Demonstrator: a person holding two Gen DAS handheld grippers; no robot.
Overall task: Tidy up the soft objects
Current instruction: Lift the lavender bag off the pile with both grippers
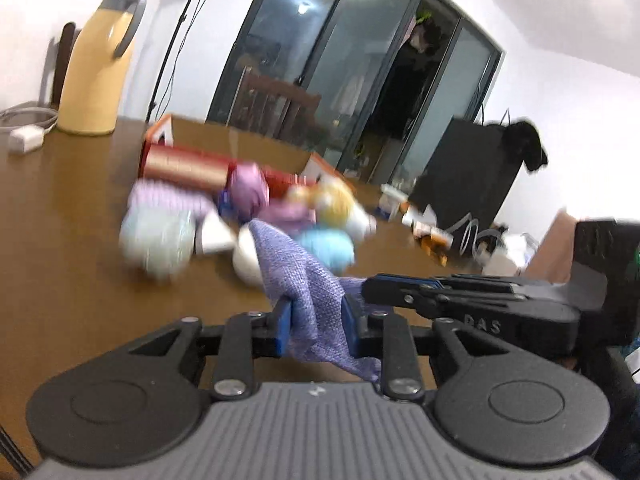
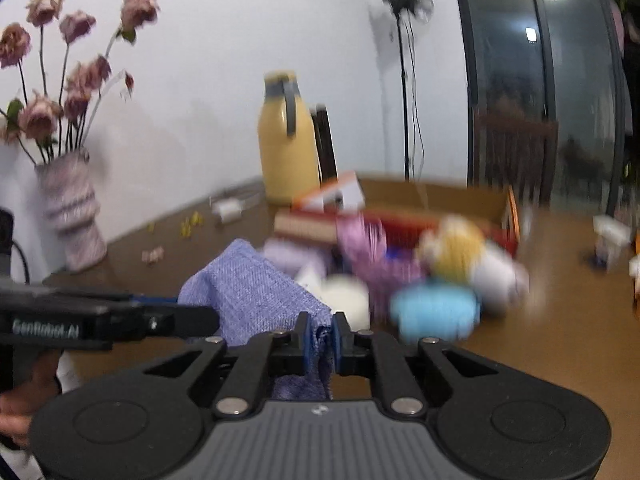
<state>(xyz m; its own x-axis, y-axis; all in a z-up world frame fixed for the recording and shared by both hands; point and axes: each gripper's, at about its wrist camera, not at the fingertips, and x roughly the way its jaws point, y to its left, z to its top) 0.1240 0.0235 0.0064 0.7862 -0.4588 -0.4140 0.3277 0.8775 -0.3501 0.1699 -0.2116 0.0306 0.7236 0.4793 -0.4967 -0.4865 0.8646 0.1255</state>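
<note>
the table (image 1: 72, 216) is bare brown wood on the near side at 9 o'clock in the left wrist view, and open again at 3 o'clock in the right wrist view; its far edge meets the wall behind the jug (image 1: 98, 68) and the vase (image 2: 72, 212). a blurred heap of toys (image 1: 248, 216) crowds the middle, just before the box (image 1: 240, 148).

the cloth (image 1: 308, 292) hangs off the table between both tools, its long axis running across from one to the other, with a peaked fold rising toward 11 o'clock and a loose corner drooping at 6. it is lilac-blue, coarse woven, crumpled.

the left gripper (image 1: 316, 324) is clamped on a thick bunch of the cloth, blue pads pressed into it. the right gripper (image 2: 320, 340) is pinched nearly together on a thin edge of the same cloth. each tool shows in the other's view, coming in from the side, close beside the cloth.
</note>
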